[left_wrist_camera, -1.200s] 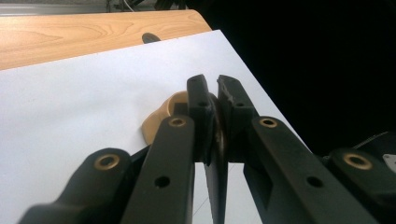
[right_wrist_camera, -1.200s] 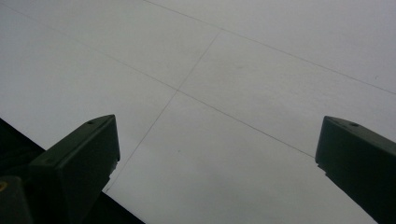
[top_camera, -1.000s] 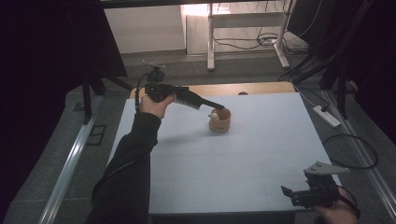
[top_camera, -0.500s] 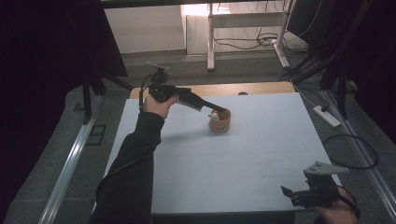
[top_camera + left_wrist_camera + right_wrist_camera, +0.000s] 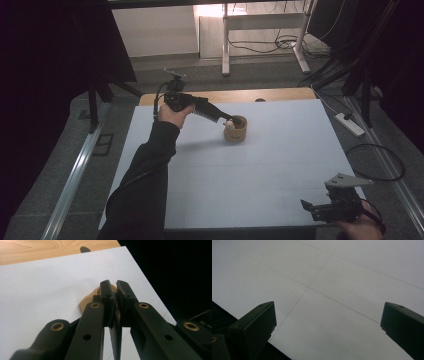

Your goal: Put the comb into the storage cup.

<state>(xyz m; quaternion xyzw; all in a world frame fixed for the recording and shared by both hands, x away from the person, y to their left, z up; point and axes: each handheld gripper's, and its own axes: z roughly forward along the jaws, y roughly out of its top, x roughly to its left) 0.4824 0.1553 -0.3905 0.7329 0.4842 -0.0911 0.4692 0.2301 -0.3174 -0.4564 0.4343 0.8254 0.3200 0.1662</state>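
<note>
The left gripper [image 5: 227, 119] reaches out from the person's left hand [image 5: 172, 114] toward the far middle of the table [image 5: 280, 165], its tips at the rim of a small tan wooden cup [image 5: 235, 131]; in the left gripper view the two black jaws stand pressed almost together over that cup [image 5: 87, 301], a thin dark sliver between them, and something small and pale shows at the tips in the high view — too small to name, so whether the jaws clamp the cup's wall or that pale bit I cannot tell; they are closed, that much is plain. The cup stands upright on the white sheet, a little left of the table's centre line and toward the far edge, just short of the bare wooden strip [image 5: 260, 95] that shows beyond the sheet. The dark sleeve [image 5: 145, 170] runs up from the near left edge to that hand. The right gripper [image 5: 330, 207] sits at the near right corner, well apart from the cup; its jaws stand wide apart — in the right gripper view they frame bare white sheet [image 5: 332, 295] crossed by faint lines, with nothing between them.
</note>
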